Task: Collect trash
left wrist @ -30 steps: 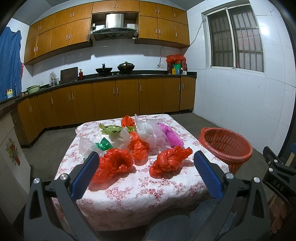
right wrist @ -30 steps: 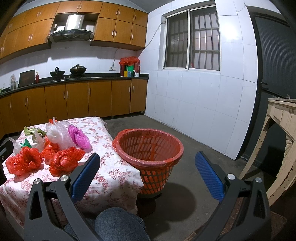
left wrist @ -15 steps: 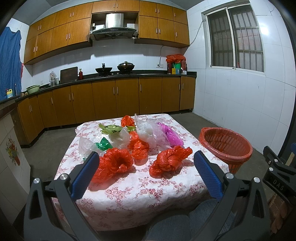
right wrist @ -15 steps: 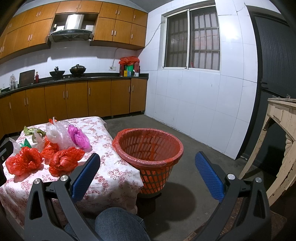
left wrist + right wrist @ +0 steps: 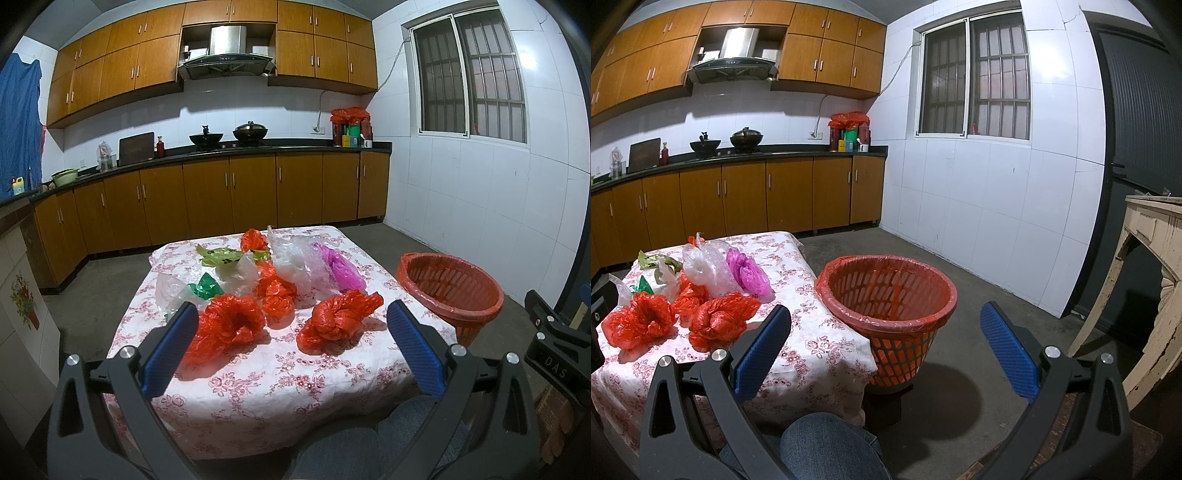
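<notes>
Blue ribbed pads line both of your grippers, and each pair stands spread wide with nothing between them. Your left gripper (image 5: 290,345) hangs over the near edge of the table (image 5: 280,384), which wears a white cloth printed with pink flowers; your right gripper (image 5: 886,343) is held off the table's right side, above the concrete floor (image 5: 990,369). Just beyond the left gripper lie two knotted red bags, the left red bag (image 5: 229,325) and the right red bag (image 5: 338,319), apart from each other on the cloth. Behind them a smaller red bag (image 5: 275,290) sits among crumpled clear bags (image 5: 291,264), with a magenta bag (image 5: 341,269) to the right, a green bag (image 5: 205,288) to the left, a pale yellow-green bag (image 5: 219,254) further back and one more red bag (image 5: 253,240) at the far edge. The red basket (image 5: 888,295), lined with a thin red bag, stands on the floor just beside the table's right edge, directly ahead of your right gripper. Your knee in blue denim (image 5: 827,443) shows below. Wooden cabinets (image 5: 229,192) and a dark countertop with two woks (image 5: 229,134) run along the back wall; a chipped cream table (image 5: 1148,280) stands at far right.
</notes>
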`<state>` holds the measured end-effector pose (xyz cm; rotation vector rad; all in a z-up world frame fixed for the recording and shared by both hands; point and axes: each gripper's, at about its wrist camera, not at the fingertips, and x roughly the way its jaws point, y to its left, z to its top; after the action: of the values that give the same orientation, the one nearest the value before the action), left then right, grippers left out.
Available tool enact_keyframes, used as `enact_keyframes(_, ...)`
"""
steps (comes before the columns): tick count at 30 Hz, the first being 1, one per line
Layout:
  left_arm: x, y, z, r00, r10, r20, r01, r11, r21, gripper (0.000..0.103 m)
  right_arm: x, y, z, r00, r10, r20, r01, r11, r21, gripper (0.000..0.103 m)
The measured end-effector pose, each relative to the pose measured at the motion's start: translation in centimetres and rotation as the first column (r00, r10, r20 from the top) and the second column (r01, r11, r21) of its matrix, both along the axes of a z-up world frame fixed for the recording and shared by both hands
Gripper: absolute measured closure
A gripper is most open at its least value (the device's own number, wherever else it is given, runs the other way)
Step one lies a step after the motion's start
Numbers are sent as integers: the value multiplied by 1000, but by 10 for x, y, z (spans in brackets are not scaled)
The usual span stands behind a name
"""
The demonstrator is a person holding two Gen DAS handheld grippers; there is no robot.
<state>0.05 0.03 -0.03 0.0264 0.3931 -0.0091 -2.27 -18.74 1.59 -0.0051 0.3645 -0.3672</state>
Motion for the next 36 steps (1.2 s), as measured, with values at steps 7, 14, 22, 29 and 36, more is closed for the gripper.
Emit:
enact_keyframes(7, 0, 0, 0, 1000, 0, -1, 0, 1000, -1, 4, 0, -1, 0, 1000, 0, 0, 0, 1000, 0, 2)
enact_keyframes(14, 0, 0, 0, 1000, 2, -2, -2, 1000, -1, 4, 1, -2, -1, 1000, 3, -2, -3, 1000, 2, 2)
enact_keyframes(22, 3, 13, -7, 999, 47, -20, -47, 999, -1, 4, 6, -8, -4, 999, 26, -29, -26, 999, 21, 2)
enact_keyframes(29, 13, 55, -17, 987, 156, -47, -157, 988, -9, 4, 26, 1, -10, 997, 69, -46, -68, 997, 30, 2)
enact_keyframes(36, 20, 97, -22, 970, 241, -41, -242, 970, -13, 4, 70, 29, -12, 984, 174, -46, -169, 982, 87, 2)
